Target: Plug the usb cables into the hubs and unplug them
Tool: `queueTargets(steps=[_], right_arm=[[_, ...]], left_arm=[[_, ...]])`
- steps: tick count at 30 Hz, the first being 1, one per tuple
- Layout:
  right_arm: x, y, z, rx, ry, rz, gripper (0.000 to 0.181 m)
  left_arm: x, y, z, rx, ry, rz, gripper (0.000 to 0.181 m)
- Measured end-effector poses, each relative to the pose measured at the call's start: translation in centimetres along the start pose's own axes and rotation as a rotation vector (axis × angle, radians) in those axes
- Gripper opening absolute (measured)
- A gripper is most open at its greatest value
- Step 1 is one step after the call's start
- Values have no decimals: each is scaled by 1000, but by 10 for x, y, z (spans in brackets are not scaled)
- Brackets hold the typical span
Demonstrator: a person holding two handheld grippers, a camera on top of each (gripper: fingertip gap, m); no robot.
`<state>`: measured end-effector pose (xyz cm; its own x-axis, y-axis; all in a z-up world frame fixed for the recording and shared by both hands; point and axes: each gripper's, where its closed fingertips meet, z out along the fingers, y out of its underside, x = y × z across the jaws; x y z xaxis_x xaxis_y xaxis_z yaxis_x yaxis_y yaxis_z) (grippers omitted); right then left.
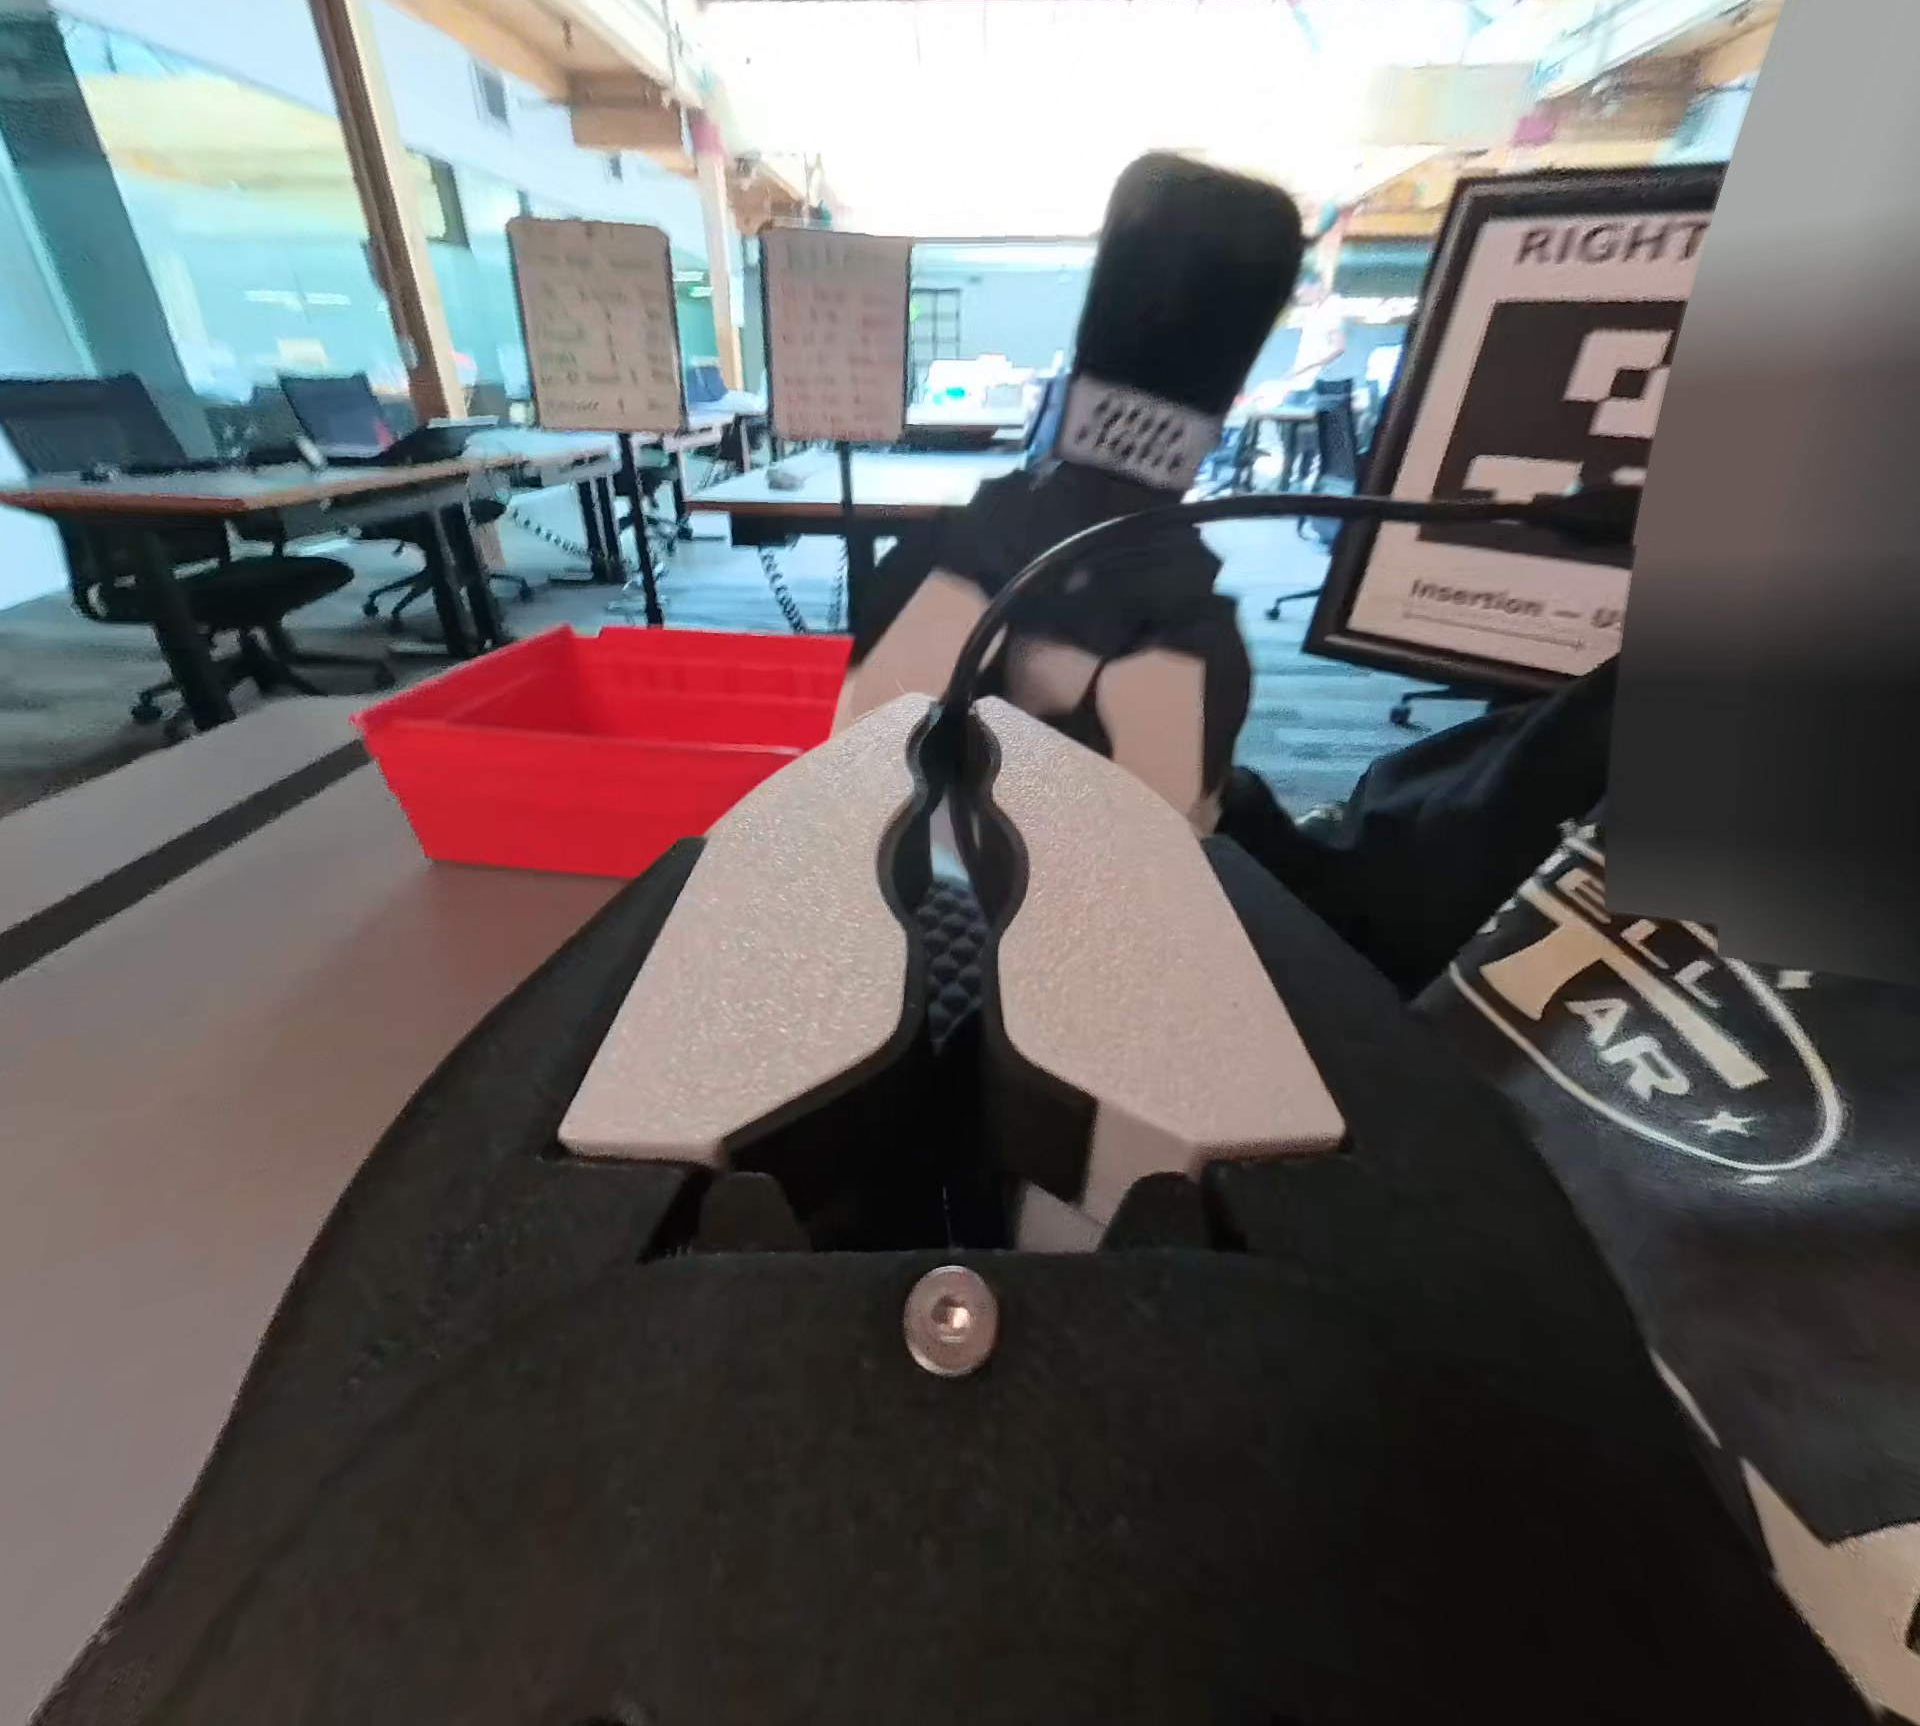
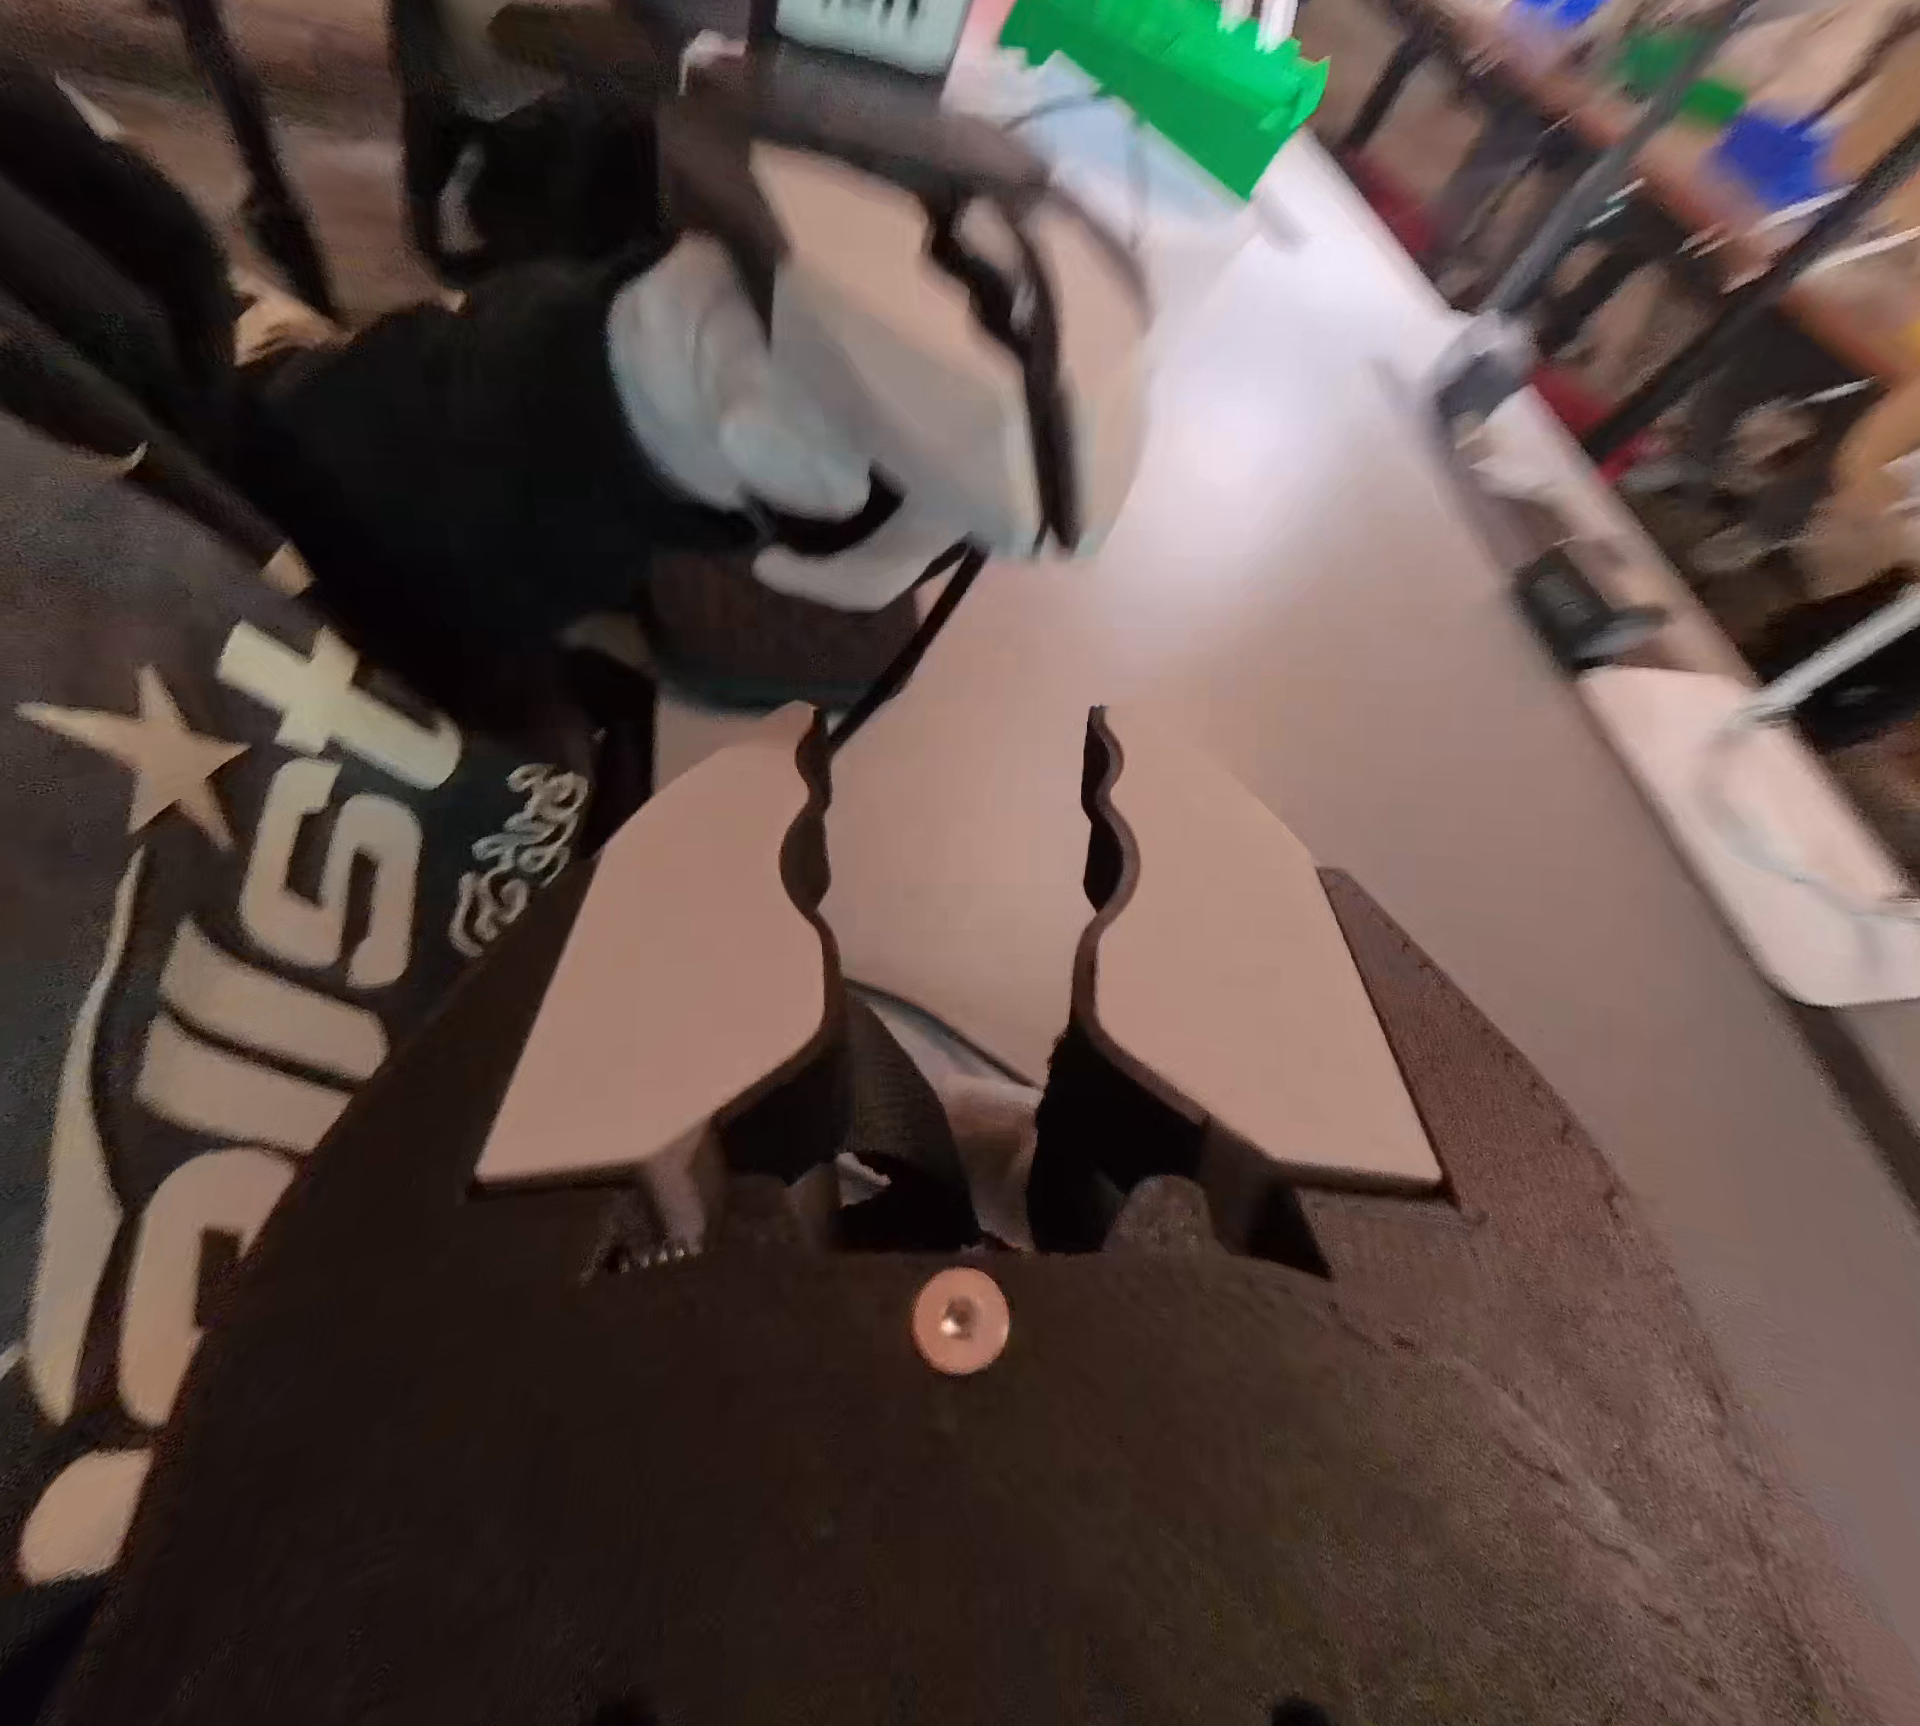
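The left gripper (image 1: 954,726) is pinched shut on a thin black USB cable (image 1: 1226,515), which arcs up from its tips toward two o'clock and runs long-axis sideways to the frame edge. The right gripper (image 2: 951,736) stands wide apart, empty; the same cable brushes its left fingertip at eleven o'clock. No hub is clearly visible; the green block (image 2: 1164,66) at one o'clock is too blurred to identify.

L tongs (image 1: 951,720) fwd: R tongs (image 1: 1049,668) just ahead, blocked | cable (image 1: 1195,523) arcs across to R | red bin (image 1: 582,762) fwd-L on worktop (image 1: 208,1001) | R tongs fwd: bare worktop between jaws, green block (image 2: 1164,66) far back
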<state>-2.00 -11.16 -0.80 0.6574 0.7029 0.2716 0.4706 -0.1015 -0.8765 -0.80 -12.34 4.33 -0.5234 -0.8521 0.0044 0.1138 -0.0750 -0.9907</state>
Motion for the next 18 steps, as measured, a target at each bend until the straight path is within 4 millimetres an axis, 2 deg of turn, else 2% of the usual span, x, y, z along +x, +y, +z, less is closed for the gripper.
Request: queueTargets(steps=[1, 4, 6, 8, 11, 14, 16, 18], right_arm=[[-6, 5, 8, -16, -52, 11, 44], [-29, 3, 22, 27, -237, 50, 20], [-28, -2, 24, 63, -262, 89, 8], [-12, -6, 21, 105, -184, 105, 3], [14, -27, -1, 285, -48, 35, 3], [36, -46, -32, 470, 182, -212, 3], [37, -60, -56, 600, 329, -410, 2], [27, -71, -80, 732, 459, -608, 1]], left_arm=[[3, -3, -2, 8, 12, 6, 2], [6, -4, -2, -2, -5, 48, 2], [10, -8, -1, 14, 6, 50, 3], [13, -10, -1, 17, 22, 33, 14], [1, 6, -1, -82, -39, 39, 31], [-10, 13, 0, -81, -53, -67, 35], [-22, 18, 0, -70, -74, -172, 36], [-29, 19, 2, -15, -72, -293, 36]])
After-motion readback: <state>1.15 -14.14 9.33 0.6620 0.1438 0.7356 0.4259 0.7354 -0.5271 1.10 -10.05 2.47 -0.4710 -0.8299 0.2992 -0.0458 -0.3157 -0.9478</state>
